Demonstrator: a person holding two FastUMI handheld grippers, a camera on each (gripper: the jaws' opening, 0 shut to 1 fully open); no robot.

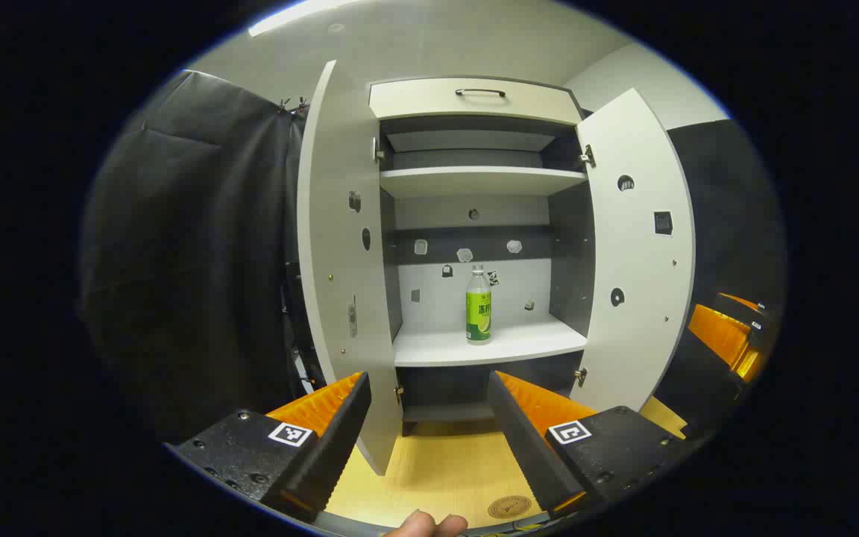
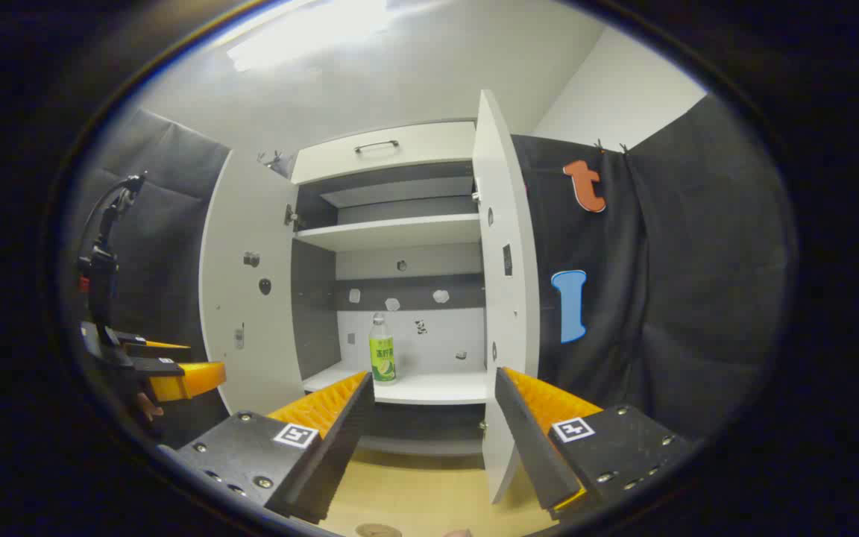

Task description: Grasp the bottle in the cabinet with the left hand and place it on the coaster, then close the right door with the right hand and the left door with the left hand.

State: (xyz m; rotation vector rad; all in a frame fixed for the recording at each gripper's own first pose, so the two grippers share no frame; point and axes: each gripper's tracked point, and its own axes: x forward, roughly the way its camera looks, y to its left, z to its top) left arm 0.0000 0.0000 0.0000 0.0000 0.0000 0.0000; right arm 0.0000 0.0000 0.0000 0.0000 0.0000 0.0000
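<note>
Green-label bottle [image 1: 479,306] upright on cabinet's lower shelf [image 1: 489,344], both doors wide; left hand-held gripper [image 1: 429,403] wide open, empty, well short — should go straight in btwn doors, close at label, w/ coaster [image 1: 509,507] near on bench.

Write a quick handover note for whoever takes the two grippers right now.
Left hand-held gripper: open, empty, aimed at the cabinet, short of the shelf.
Right hand-held gripper: open, empty, in front of the right door.
Bottle: upright on the lower shelf, untouched.
Coaster: on the wooden top before the cabinet, bare.
Left door and right door: both wide open.
Done: nothing yet.
Left: grasp bottle with left, set on coaster, close right door with right, then left door with left.
</note>
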